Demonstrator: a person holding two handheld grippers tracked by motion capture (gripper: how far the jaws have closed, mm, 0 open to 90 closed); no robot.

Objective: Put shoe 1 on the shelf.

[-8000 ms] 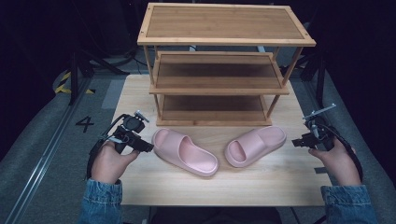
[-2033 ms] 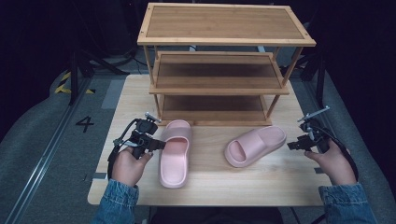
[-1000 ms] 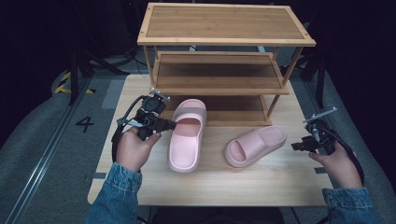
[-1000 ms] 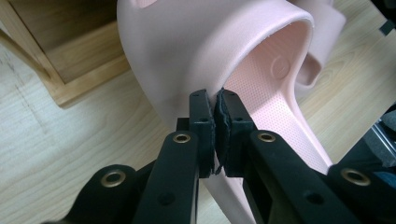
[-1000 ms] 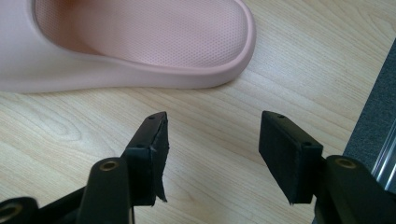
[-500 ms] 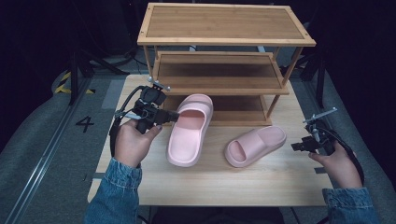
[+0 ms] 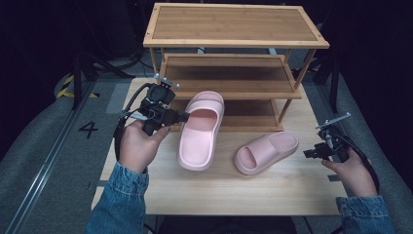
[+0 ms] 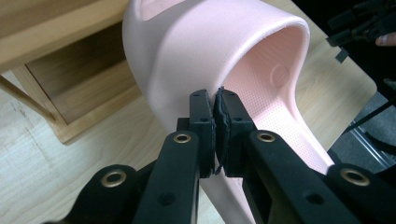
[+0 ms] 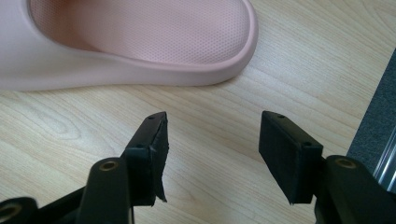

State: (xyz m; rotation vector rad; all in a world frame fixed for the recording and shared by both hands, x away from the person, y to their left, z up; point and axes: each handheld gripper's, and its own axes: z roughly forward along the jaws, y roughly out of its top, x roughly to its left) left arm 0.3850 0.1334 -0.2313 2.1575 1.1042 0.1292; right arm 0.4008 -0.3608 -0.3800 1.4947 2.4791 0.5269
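The left gripper [image 7: 181,116] is held in a raised left hand [image 7: 139,145], forearm angled up from the near edge toward the wooden rack [image 7: 234,58] — its jaws are pressed together on the strap edge of one pink slipper [image 7: 199,131]. That slipper's toe is pointed at the rack's lowest shelf, its long axis running from rack to near edge, slightly tilted. The right gripper [image 9: 212,149], jaws spread, is kept low on the table [image 7: 272,190], right of the rack. The second slipper [image 7: 267,152] lies flat in front of the rack — its length slanted, heel toward this gripper.
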